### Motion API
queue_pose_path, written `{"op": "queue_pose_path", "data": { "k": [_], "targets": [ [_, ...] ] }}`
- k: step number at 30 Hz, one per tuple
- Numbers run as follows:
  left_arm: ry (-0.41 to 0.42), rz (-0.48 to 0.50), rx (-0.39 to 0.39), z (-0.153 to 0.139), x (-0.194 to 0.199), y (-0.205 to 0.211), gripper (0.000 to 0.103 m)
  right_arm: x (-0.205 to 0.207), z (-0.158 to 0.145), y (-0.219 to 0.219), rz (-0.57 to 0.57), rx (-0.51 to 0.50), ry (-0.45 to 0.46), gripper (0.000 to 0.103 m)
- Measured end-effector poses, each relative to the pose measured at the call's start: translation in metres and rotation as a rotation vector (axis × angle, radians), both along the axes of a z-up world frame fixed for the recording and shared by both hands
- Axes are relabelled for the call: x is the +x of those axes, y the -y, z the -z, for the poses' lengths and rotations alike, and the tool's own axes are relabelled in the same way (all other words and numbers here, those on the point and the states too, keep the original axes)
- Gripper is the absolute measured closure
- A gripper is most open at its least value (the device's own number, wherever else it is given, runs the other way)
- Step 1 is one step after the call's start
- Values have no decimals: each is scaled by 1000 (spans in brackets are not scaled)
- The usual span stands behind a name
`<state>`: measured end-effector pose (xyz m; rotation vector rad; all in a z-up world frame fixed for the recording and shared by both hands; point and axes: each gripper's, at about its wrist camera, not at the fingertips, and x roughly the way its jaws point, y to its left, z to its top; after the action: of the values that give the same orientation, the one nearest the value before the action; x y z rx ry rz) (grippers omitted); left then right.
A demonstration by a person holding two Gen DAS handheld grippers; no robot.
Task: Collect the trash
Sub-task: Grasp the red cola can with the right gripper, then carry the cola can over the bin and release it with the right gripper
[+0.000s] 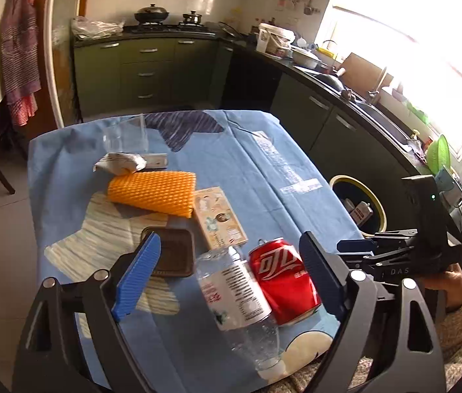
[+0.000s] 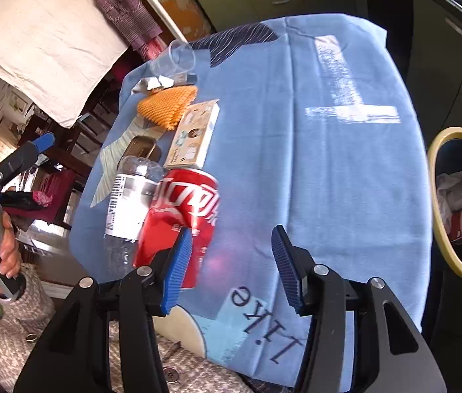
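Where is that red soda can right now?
The red can lies on its side on the blue tablecloth, right beside the plastic bottle, near the table's front edge.

Red can [image 1: 281, 278], orange ribbed foam [image 1: 154, 191], light-blue tablecloth [image 1: 263, 177], blue-padded tongs [image 1: 227, 271].

- Red soda can [image 1: 282, 281], dented, lies on its side between the left jaws, close to the right-hand one.
- Clear plastic bottle [image 1: 237, 298] with a white label lies touching the can, also between those jaws.
- Brown tray [image 1: 173, 252], pale carton [image 1: 219, 217], orange foam net [image 1: 154, 193], crumpled wrapper [image 1: 119, 163] and clear cup [image 1: 126, 136] lie beyond the jaws.
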<state>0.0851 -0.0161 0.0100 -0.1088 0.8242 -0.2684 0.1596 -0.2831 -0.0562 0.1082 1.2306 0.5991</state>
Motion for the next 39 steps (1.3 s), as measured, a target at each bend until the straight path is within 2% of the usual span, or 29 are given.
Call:
{"op": "queue_pose_path", "data": {
  "k": [3,8,16,26,34,36,37,38,39],
  "targets": [
    [5,-51,-11,12,-15,-17,19,3,4,-29,-36,-24,-51,47],
    [-18,-119,-68,33,-25,-46,19,13,11,-50,-60,-50,-146,42],
    [-11,-158,-58,41,-30,-63,19,32,28,-68,-53,-83,-251,39],
    [-39,-148,-76,53,-26,-67,19,43,45,-103,-107,-198,-267,34],
    [-47,-159,-83,57,-27,-72,19,38,53,-121,-160,-290,-237,32],
    [-48,-161,-87,57,-28,-73,19,37,58,-123,-170,-293,-239,37],
    [-49,-163,-88,58,-28,-73,19,37,60,-122,-170,-308,-237,50],
    [-50,-164,-86,58,-28,-74,19,37,59,-121,-171,-321,-217,54],
    [-52,-165,-85,59,-28,-74,19,37,59,-120,-173,-334,-200,55]
  ]
}}
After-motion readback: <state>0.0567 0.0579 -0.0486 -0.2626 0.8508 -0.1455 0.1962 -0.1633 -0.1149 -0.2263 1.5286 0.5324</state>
